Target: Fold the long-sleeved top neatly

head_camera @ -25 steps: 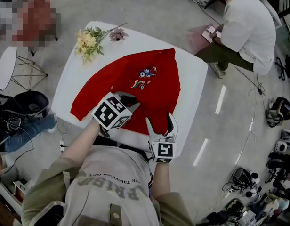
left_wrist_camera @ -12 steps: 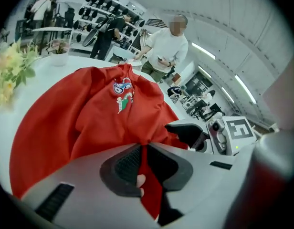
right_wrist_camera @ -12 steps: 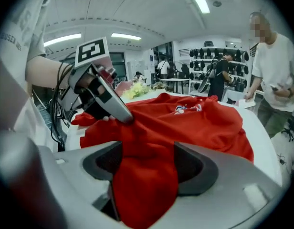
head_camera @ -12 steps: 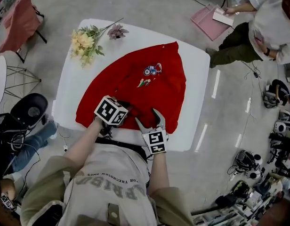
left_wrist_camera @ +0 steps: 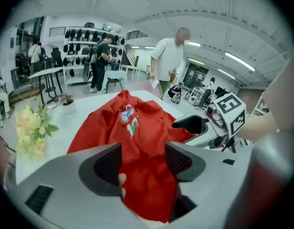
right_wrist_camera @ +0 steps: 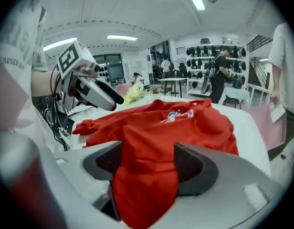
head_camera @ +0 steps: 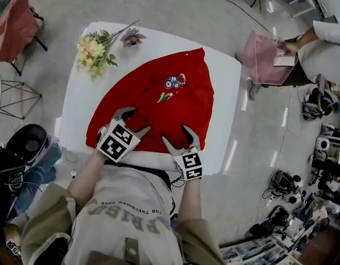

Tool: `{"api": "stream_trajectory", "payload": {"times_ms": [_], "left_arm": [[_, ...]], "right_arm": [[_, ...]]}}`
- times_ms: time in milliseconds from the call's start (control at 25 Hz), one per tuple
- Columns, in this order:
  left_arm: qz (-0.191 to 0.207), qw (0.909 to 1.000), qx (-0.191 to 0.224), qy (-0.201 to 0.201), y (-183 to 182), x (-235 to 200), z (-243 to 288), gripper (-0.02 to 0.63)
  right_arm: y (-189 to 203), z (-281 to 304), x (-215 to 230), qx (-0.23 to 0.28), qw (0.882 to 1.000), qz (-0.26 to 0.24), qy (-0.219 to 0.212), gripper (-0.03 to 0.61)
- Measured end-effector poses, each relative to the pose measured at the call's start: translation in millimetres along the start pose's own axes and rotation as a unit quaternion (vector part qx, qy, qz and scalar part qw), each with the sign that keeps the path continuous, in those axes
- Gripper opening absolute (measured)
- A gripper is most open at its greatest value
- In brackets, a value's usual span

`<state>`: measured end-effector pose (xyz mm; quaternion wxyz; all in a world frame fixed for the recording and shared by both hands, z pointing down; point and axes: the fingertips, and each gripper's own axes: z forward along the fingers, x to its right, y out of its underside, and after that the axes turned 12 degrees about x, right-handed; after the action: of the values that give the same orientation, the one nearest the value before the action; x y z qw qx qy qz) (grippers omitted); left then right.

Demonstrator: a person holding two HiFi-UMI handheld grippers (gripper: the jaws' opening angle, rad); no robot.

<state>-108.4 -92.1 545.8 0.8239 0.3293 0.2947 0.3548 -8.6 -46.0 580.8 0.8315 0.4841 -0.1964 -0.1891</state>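
Top (head_camera: 159, 101) lies spread on counter (head_camera: 225, 93), near edge by both grippers. Left gripper (head_camera: 132, 121) is opening w/ red cloth loose between its jaws; right gripper (head_camera: 178, 137) stands wide, cloth bunched between, unpinched. Best, I'd say: pinch both corners evenly, then lift together, edge taut.

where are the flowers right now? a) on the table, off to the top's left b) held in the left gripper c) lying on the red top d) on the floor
a: the flowers lie on the white table near its far left corner, clear of the red top.
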Motion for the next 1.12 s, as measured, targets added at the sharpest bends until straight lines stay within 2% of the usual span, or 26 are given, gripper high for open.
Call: {"api": "stream_trajectory", "payload": {"times_ms": [80, 200, 320, 520, 760, 960, 1080, 1120], "left_arm": [[0.014, 0.9997, 0.016, 0.014, -13, 16, 9, 0.276], [0.017, 0.9989, 0.004, 0.044, -11, 49, 36, 0.276], [0.020, 0.9990, -0.001, 0.041, -7, 68, 57, 0.276], [0.017, 0.9997, -0.018, 0.009, 2, 81, 84, 0.276], [0.000, 0.9987, -0.024, -0.045, 10, 78, 101, 0.276], [-0.012, 0.9970, -0.026, -0.072, 12, 74, 111, 0.276], [-0.019, 0.9961, -0.028, -0.081, 12, 70, 112, 0.276], [-0.021, 0.9959, -0.027, -0.084, 11, 69, 111, 0.276]], "right_arm": [[-23, -14, 23, 0.024, 1.000, -0.009, 0.013, 0.339], [-48, -26, 68, 0.037, 0.998, -0.036, 0.029, 0.339], [-61, -27, 120, 0.032, 0.996, -0.062, 0.053, 0.339], [-69, -8, 205, 0.026, 0.996, -0.031, 0.083, 0.339], [-38, 44, 253, -0.055, 0.997, -0.022, 0.055, 0.317], [-11, 61, 259, -0.116, 0.993, 0.000, 0.013, 0.244], [-8, 62, 257, -0.123, 0.992, 0.014, -0.006, 0.086], [-11, 62, 258, -0.120, 0.993, 0.014, -0.007, 0.061]]}}
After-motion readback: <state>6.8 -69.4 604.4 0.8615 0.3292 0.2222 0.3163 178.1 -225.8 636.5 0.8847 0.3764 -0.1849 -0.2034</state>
